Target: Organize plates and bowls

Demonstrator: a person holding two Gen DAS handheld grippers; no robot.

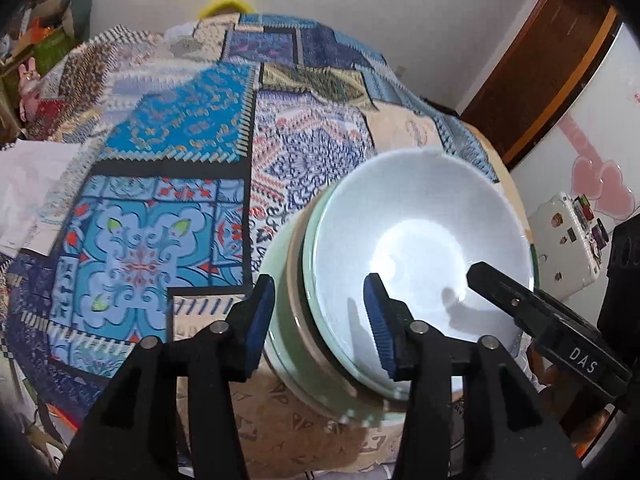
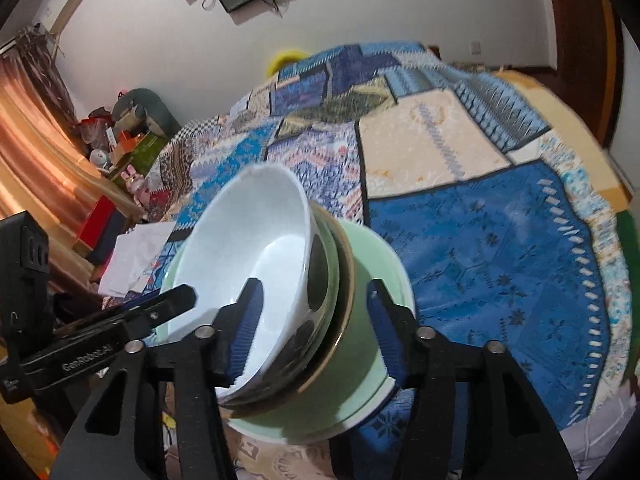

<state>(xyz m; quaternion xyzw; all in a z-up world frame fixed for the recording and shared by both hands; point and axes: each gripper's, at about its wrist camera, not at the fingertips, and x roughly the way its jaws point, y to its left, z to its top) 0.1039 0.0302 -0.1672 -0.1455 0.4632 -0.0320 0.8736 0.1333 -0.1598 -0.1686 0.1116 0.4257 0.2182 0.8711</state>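
A stack of dishes stands near the front edge of the table on a patchwork cloth (image 1: 160, 208). A white bowl (image 1: 416, 232) (image 2: 256, 240) lies on top. Under it sit a dark bowl with pale spots (image 2: 320, 280) and a brown-rimmed dish (image 2: 346, 280), all on a pale green plate (image 1: 280, 264) (image 2: 372, 360). My left gripper (image 1: 320, 320) is open astride the stack's near-left rims, one pad inside the white bowl, the other outside the plate. My right gripper (image 2: 314, 320) is open astride the opposite side. One of its fingers (image 1: 492, 280) reaches over the white bowl.
A white case with stickers (image 1: 564, 240) lies beyond the table's right edge. White papers (image 1: 32, 184) (image 2: 136, 256) lie at the table's left. A yellow object (image 1: 224, 4) shows past the far edge. Boxes and clutter (image 2: 120, 136) line the wall at the left.
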